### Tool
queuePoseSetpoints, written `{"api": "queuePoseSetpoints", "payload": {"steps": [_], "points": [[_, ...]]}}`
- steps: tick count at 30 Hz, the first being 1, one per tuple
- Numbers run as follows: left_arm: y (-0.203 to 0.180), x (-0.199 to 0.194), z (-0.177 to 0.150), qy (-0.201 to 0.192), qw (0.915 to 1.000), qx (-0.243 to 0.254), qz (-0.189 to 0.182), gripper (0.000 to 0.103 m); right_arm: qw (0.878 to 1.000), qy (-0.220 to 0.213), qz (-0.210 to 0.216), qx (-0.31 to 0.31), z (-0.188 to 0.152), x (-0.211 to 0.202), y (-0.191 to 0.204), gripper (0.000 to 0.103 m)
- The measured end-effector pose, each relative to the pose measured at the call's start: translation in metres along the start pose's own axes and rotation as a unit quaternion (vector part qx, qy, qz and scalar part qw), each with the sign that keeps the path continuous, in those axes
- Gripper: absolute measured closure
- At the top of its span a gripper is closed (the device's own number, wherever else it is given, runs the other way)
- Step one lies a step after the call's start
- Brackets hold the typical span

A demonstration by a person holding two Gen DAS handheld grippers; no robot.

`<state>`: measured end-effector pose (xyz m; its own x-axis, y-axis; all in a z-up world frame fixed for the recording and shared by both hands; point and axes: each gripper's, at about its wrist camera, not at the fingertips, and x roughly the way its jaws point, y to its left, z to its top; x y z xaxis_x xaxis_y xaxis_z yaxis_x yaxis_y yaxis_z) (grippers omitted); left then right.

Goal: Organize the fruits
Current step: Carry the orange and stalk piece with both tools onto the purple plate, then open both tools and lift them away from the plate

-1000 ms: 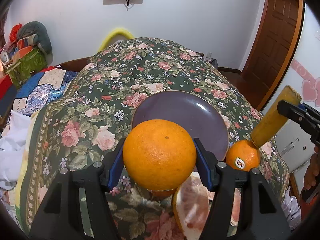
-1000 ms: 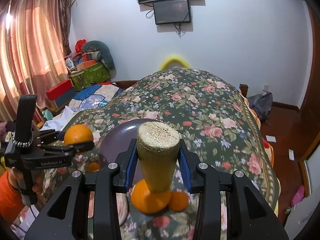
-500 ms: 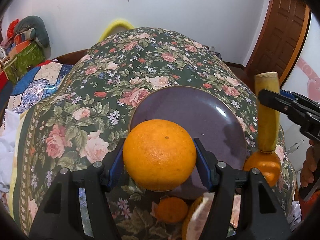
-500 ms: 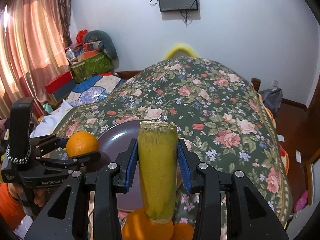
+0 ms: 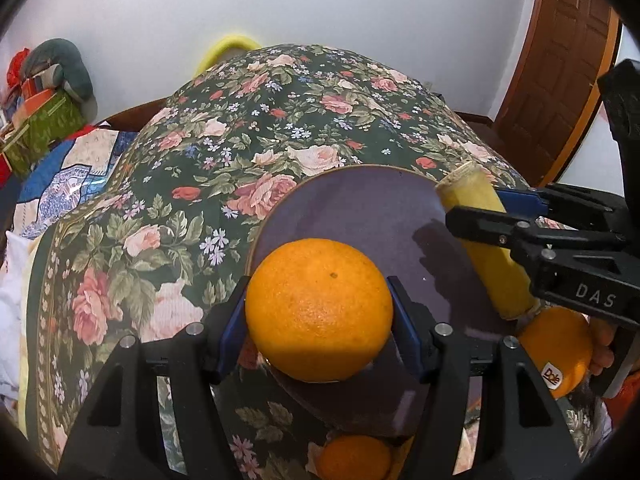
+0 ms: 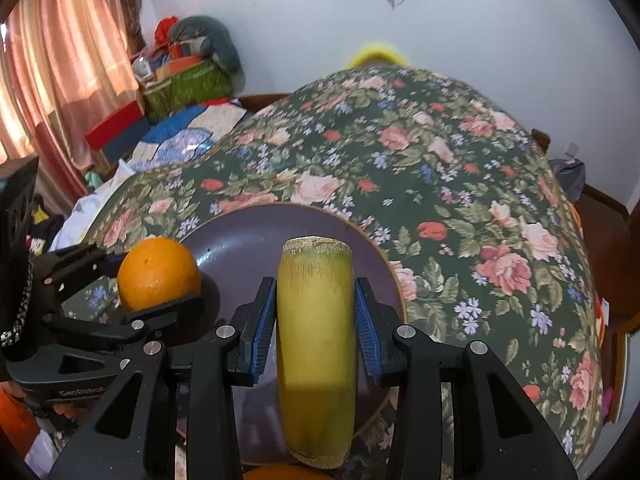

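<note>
2 fruits hung over the plate [image 5: 360, 200], ready to drop.
Left gripper [image 5: 318, 312] clenched the orange [image 5: 318, 310]; right gripper [image 6: 315, 320] clenched the sugarcane [image 6: 315, 320]; lowering and releasing looked next.

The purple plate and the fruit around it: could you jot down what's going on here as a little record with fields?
Surface: floral tablecloth
Plate: purple plate, nothing resting on it
Left gripper: shut on a large orange, held over the plate's near edge
Right gripper: shut on a yellow-green sugarcane piece, over the plate
Still on cloth: stickered orange, small orange
</note>
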<state>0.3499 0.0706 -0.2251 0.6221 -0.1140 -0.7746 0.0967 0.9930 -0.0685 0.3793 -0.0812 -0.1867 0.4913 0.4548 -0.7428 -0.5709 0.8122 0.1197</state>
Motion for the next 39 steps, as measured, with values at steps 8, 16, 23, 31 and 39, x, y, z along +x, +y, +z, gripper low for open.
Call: {"api": "queuePoseSetpoints", "payload": {"steps": [8,16,23,31,39], "points": [[0.004,-0.007,0.005,-0.014,0.9996,-0.018,-0.014,0.038,1.0,0.002,-0.011,-0.003,0.001,-0.003,-0.001,0.062],[0.003,-0.039,0.002,-0.031,0.9993,-0.022,-0.003,0.038,1.0,-0.022,-0.019,-0.008,-0.001,-0.027,0.008,0.056],[-0.005,-0.088,-0.013,-0.053,0.9984,-0.021,0.002,0.038,0.998,-0.051,-0.025,-0.026,-0.012,-0.068,0.03,0.056],[-0.023,-0.143,-0.041,-0.069,0.9975,-0.008,0.009,0.038,0.996,-0.065,-0.022,-0.05,-0.038,-0.109,0.06,0.056],[-0.04,-0.198,-0.077,-0.092,0.9955,-0.006,0.021,0.037,0.996,-0.063,-0.004,-0.068,-0.068,-0.135,0.086,0.056]]}}
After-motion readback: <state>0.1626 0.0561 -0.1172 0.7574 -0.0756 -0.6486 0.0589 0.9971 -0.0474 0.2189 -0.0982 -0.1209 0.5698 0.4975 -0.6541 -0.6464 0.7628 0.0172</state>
